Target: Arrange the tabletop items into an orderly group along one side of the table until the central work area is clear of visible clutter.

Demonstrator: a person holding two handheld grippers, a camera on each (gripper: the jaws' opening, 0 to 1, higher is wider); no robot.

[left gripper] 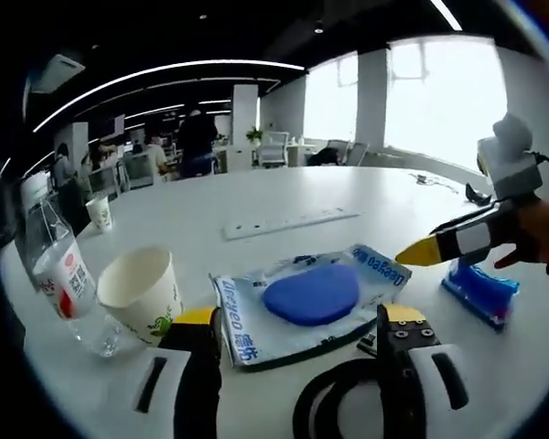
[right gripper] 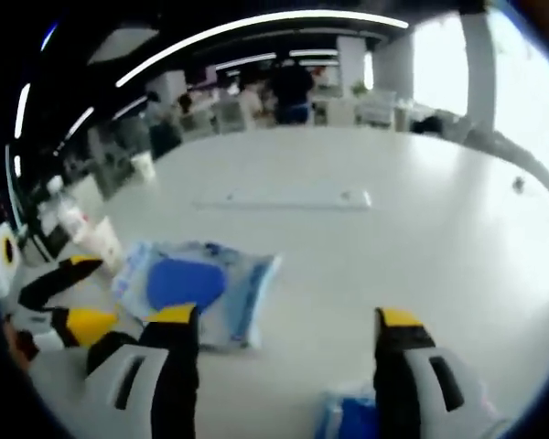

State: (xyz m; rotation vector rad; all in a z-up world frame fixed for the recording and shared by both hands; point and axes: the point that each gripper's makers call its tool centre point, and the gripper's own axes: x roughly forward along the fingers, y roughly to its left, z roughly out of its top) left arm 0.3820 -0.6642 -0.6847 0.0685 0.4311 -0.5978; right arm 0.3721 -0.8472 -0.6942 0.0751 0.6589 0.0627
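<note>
Around the blue pouch (left gripper: 313, 297) mid-table, cup (left gripper: 145, 291), bottle (left gripper: 62, 273) and blue pack (left gripper: 480, 291) lie ungrouped, with both the left gripper (left gripper: 300, 331) and right gripper (right gripper: 282, 322) wide and empty, so tidying looks barely begun.

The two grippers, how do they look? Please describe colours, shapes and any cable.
The left gripper has two blocky jaws, black with yellow tips and white housings lower down. A black cable loop lies between them. The right gripper has the same black jaws, yellow tips and white housings. Seen from the left gripper view, it shows a yellow tip, then black and white bands, and a thin black cable.
</note>
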